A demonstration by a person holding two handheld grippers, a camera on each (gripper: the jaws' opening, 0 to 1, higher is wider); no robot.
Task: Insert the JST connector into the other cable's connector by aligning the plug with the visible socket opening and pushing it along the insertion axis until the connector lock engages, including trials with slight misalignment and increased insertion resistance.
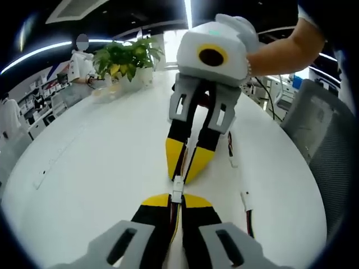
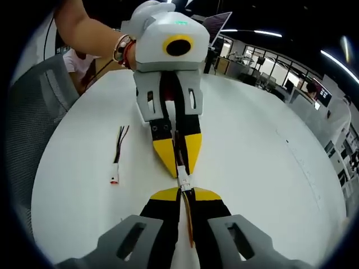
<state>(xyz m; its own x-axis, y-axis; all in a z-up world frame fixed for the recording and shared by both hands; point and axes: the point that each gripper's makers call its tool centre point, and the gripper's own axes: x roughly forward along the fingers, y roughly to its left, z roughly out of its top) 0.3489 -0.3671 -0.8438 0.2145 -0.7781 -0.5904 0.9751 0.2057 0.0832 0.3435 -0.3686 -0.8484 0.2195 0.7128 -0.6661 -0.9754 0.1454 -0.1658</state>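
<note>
Two small white JST connectors [image 1: 177, 188] meet end to end between the two pairs of yellow-tipped jaws, just above the white table [image 1: 84, 168]. My left gripper [image 1: 176, 199] rises from the bottom of the left gripper view, shut on its cable right behind the connector. My right gripper [image 1: 185, 166] comes down from the top, shut on the other cable. In the right gripper view, my right gripper [image 2: 185, 194] and left gripper [image 2: 178, 162] face each other over the white connectors [image 2: 183, 180]. How deep the plug sits in the socket cannot be told.
Two spare cables with white connectors [image 1: 245, 200] [image 1: 231, 152] lie to the right; another spare cable [image 2: 114, 178] shows at the left. A potted plant [image 1: 129, 59] stands at the table's far edge, near a seated person [image 1: 83, 64]. A grey mesh chair [image 1: 322, 129] flanks the table.
</note>
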